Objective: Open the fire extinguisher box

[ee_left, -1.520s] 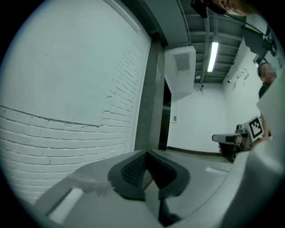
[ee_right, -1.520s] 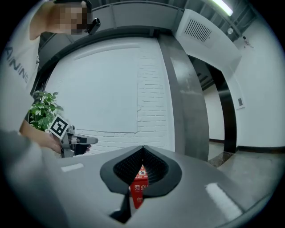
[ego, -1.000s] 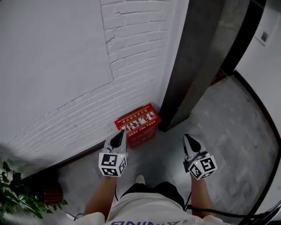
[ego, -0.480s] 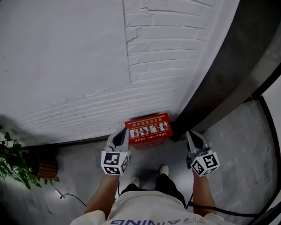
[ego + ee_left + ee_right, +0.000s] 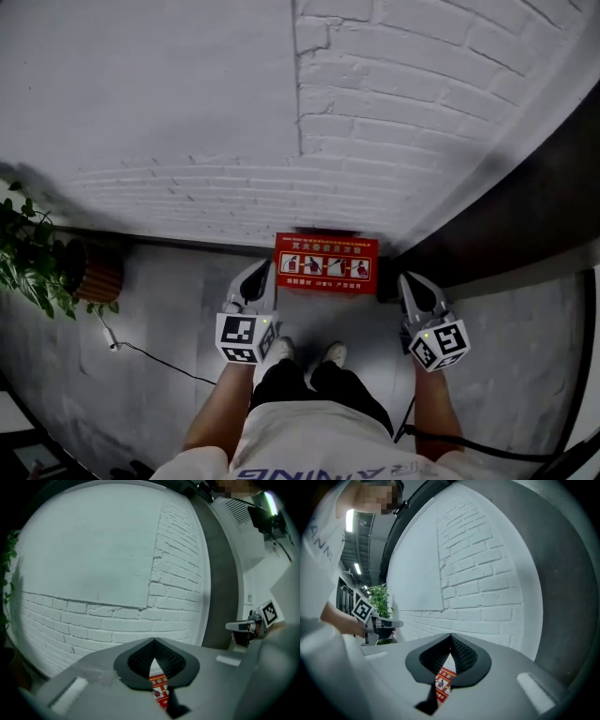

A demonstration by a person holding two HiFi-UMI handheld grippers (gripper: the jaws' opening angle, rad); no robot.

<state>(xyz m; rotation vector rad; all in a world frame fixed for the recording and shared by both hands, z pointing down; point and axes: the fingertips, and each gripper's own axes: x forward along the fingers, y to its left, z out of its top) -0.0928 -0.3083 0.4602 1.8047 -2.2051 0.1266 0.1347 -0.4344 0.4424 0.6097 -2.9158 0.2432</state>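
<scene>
**At the foot of the brick wall: box shut, both tongs empty**

Right against the wall, the red fire extinguisher box (image 5: 325, 263) sits on the floor (image 5: 169, 309) with its pictogram label facing up. The lid looks down, as far as I can tell. The person's shoes (image 5: 333, 353) are just in front of it.

The left gripper (image 5: 261, 274) hangs near the box's left corner and the right gripper (image 5: 411, 283) near its right corner, neither touching it. Both gripper views show the jaws closed tip to tip with nothing between them, the box just peeking through underneath.

What I'd worry about:

- Shut tongs can't hook a lid edge, so poking at it like that probably just skids off the top.
- No latch or handle shows from here, so guessing the wrong edge means prying at the hinge side.
- The box looks loose on the floor, so a one-sided lift could drag or tip it.
- It's hard up against the brick wall (image 5: 375, 141), so the lid might bump it going up.
- The dark pillar (image 5: 525, 216) crowds the right side.
</scene>
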